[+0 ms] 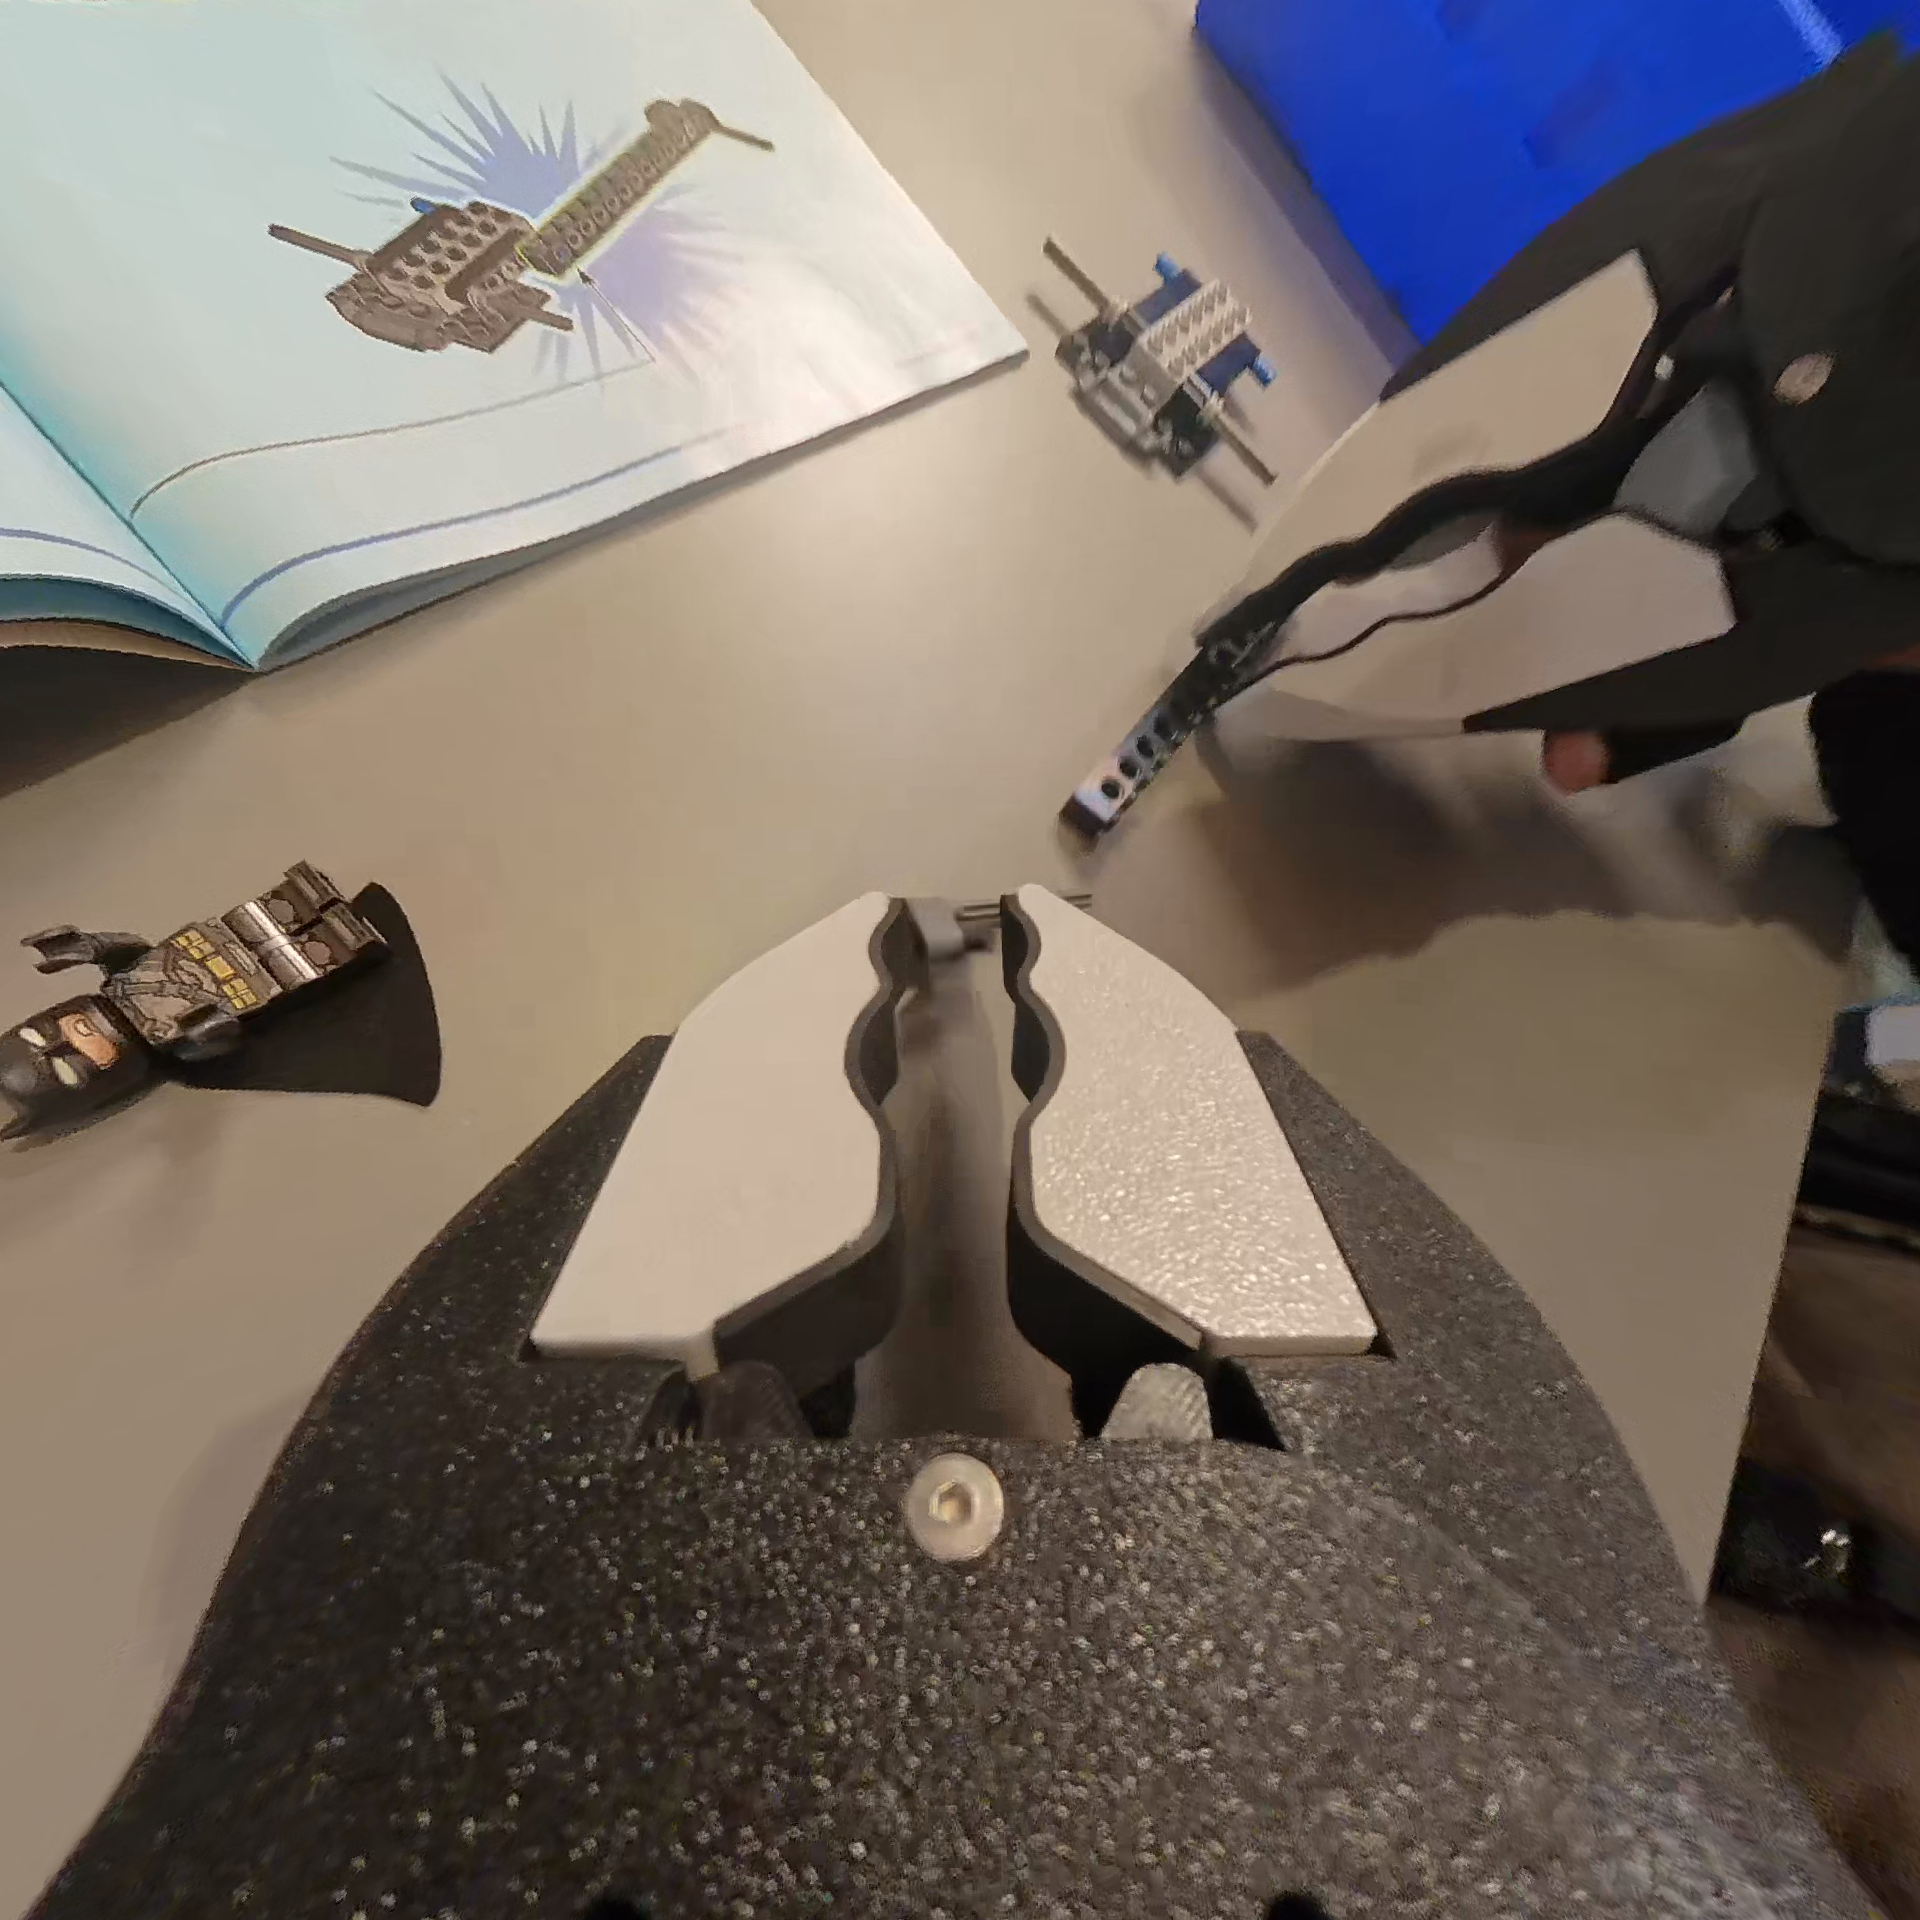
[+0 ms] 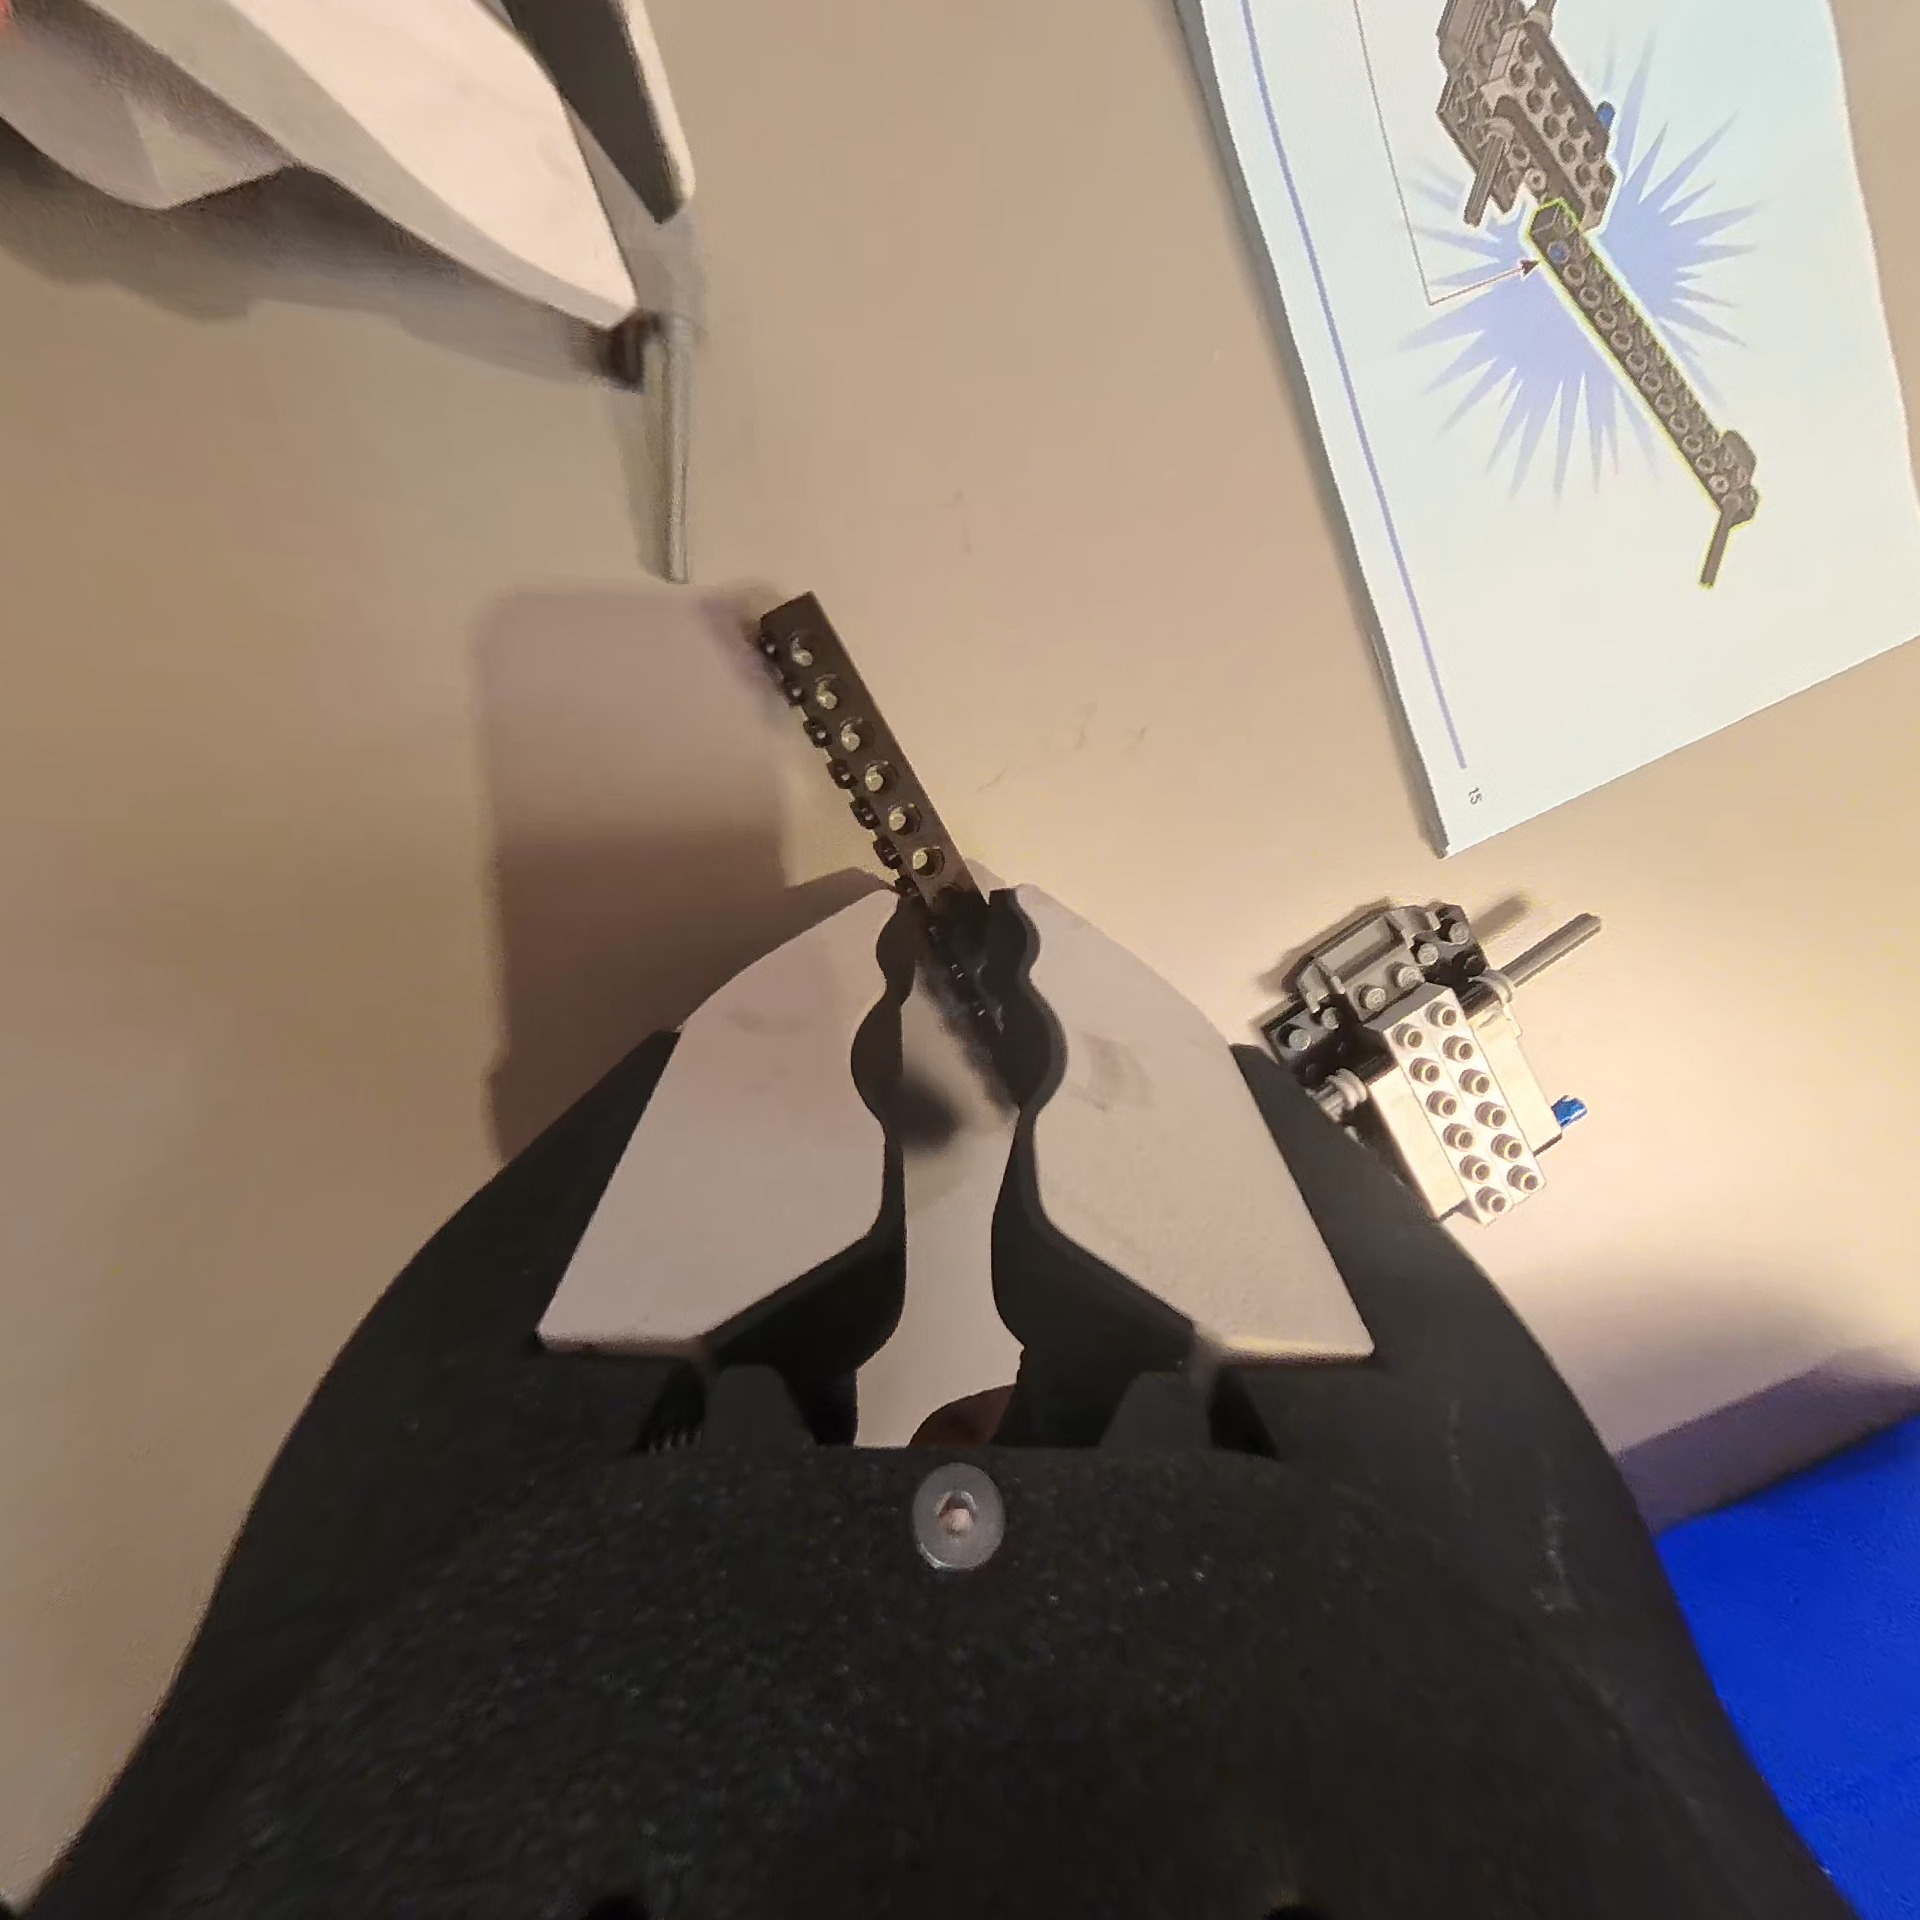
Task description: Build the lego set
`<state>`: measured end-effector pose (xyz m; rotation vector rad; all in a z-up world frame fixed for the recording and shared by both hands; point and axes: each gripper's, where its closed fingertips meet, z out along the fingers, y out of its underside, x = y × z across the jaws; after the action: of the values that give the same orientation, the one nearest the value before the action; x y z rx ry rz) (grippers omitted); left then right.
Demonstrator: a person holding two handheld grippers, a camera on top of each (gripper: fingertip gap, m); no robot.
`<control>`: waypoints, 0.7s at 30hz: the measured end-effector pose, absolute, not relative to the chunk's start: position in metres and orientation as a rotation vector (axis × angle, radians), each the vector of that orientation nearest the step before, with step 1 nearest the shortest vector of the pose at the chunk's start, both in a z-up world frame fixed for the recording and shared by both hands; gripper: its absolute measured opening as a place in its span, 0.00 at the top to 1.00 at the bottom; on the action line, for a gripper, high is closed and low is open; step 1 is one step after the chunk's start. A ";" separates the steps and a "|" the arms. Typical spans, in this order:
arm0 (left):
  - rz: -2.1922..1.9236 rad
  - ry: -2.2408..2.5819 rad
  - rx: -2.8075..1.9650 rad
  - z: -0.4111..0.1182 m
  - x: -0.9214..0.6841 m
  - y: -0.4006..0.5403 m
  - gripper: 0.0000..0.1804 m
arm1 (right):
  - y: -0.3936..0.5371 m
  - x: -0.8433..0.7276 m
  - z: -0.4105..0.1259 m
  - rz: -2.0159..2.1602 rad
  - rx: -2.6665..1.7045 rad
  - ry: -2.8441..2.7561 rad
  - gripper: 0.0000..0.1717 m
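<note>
Your right tongs (image 2: 951, 904) clench a long black holed beam (image 2: 862, 748), your left tongs (image 1: 951, 914) pinch a small grey connector (image 1: 935, 925) on a thin axle, over a smooth tan table (image 1: 727, 675) beside the studded grey build (image 2: 1444, 1081) and glossy booklet (image 1: 468, 260).

Booklet (image 1: 416, 343) cut by frame edge; black beam's (image 2: 883, 769) near end hidden between right tool's fingers (image 2: 1101, 1049).

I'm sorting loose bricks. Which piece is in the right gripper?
The long black holed beam, clamped in the right gripper; the grey studded assembly lies free.
</note>
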<state>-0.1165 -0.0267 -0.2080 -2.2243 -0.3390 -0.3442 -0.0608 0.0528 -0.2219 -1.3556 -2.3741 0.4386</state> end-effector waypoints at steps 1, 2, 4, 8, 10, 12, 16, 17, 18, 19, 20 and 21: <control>-0.315 -0.309 -2.252 -0.210 -0.116 -0.029 0.89 | 0.052 -0.060 -0.222 0.452 -1.365 -2.377 0.92; -0.286 -0.274 -2.279 -0.213 -0.115 -0.031 0.87 | 0.051 -0.059 -0.221 0.472 -1.377 -2.379 0.92; -0.228 -0.193 -2.305 -0.212 -0.114 -0.033 0.82 | 0.048 -0.058 -0.220 0.528 -1.406 -2.376 0.93; -0.122 0.023 -2.251 -0.199 -0.106 -0.029 0.79 | 0.038 -0.055 -0.218 0.661 -1.452 -2.388 0.93; -0.126 0.129 -2.265 -0.203 -0.094 -0.026 0.78 | 0.034 -0.054 -0.215 0.732 -1.477 -2.385 0.94; -0.085 0.219 -2.286 -0.209 -0.088 -0.025 0.76 | 0.025 -0.054 -0.210 0.843 -1.496 -2.380 1.00; -0.042 0.257 -2.249 -0.206 -0.087 -0.021 0.76 | 0.023 -0.053 -0.205 0.898 -1.498 -2.360 1.00; -0.053 0.245 -2.256 -0.207 -0.087 -0.021 0.76 | 0.027 -0.054 -0.206 0.858 -1.486 -2.346 0.99; -0.058 0.240 -2.261 -0.207 -0.088 -0.022 0.76 | 0.030 -0.054 -0.207 0.822 -1.473 -2.335 0.97; -0.053 0.238 -2.265 -0.208 -0.089 -0.023 0.76 | 0.032 -0.053 -0.206 0.790 -1.458 -2.327 0.94; -0.045 0.234 -2.268 -0.208 -0.090 -0.024 0.76 | 0.033 -0.051 -0.205 0.762 -1.428 -2.324 0.92; -0.036 0.227 -2.269 -0.208 -0.092 -0.025 0.76 | 0.031 -0.048 -0.203 0.737 -1.380 -2.327 0.90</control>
<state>-0.0920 -0.0246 -0.2078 -2.2692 0.2265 -0.0359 -0.0481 0.0315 -0.2030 -1.3797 -2.3275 0.7367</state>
